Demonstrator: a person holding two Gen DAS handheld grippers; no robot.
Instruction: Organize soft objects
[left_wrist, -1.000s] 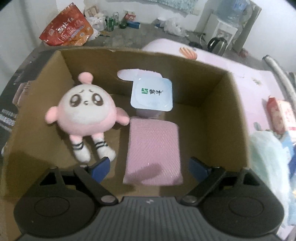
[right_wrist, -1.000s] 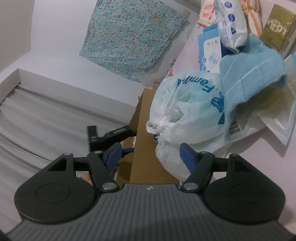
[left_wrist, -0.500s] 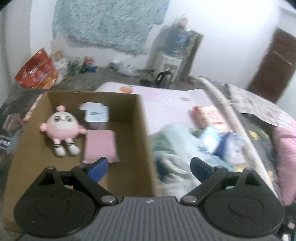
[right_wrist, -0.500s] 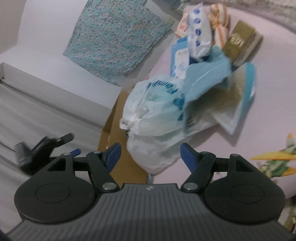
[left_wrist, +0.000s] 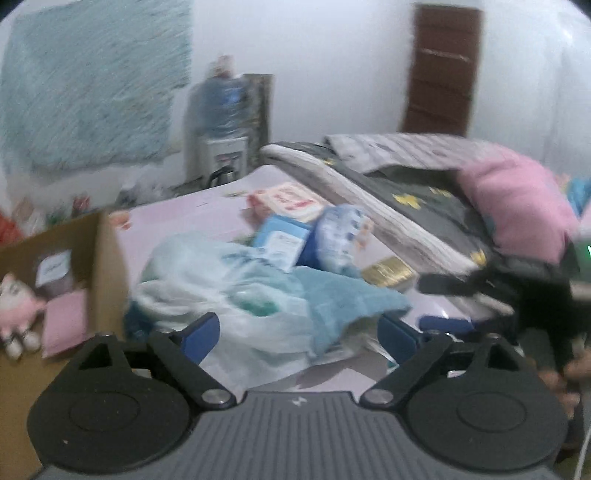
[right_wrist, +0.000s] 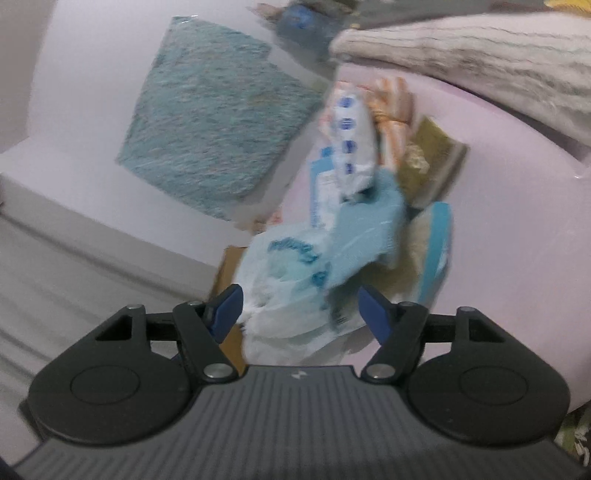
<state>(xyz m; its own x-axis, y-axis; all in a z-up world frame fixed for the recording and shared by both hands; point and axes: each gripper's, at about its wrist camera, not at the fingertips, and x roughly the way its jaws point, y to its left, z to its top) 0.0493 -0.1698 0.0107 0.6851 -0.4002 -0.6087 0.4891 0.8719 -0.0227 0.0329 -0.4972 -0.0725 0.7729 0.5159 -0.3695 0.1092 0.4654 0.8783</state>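
Both views are motion-blurred. My left gripper (left_wrist: 299, 332) hangs over the pink bed with jaws wide, closing slightly, nothing gripped; a white plastic bag (left_wrist: 221, 295) and a blue towel (left_wrist: 343, 299) lie just beyond its tips. At the left stands a cardboard box (left_wrist: 107, 266) holding a pink plush toy (left_wrist: 18, 306) and a pink cloth (left_wrist: 66, 317). My right gripper (right_wrist: 299, 306) faces the same white bag (right_wrist: 284, 302), which sits between its closing jaws with the pads not pressing. The towel (right_wrist: 365, 236) drapes over that bag. The right gripper (left_wrist: 439, 304) shows dark at the left view's right.
Behind the bag lie a tissue pack (left_wrist: 288, 199), a blue-white wipes pack (left_wrist: 340, 236) and a gold box (left_wrist: 388, 271). Folded blankets and a pink pillow (left_wrist: 517, 206) rise at the right. A water dispenser (left_wrist: 225, 122) and a brown door (left_wrist: 439, 74) stand by the far wall.
The left gripper has swung away from inside the box to the pile on its right. The right gripper has shifted along the bag and its jaws have narrowed around it.
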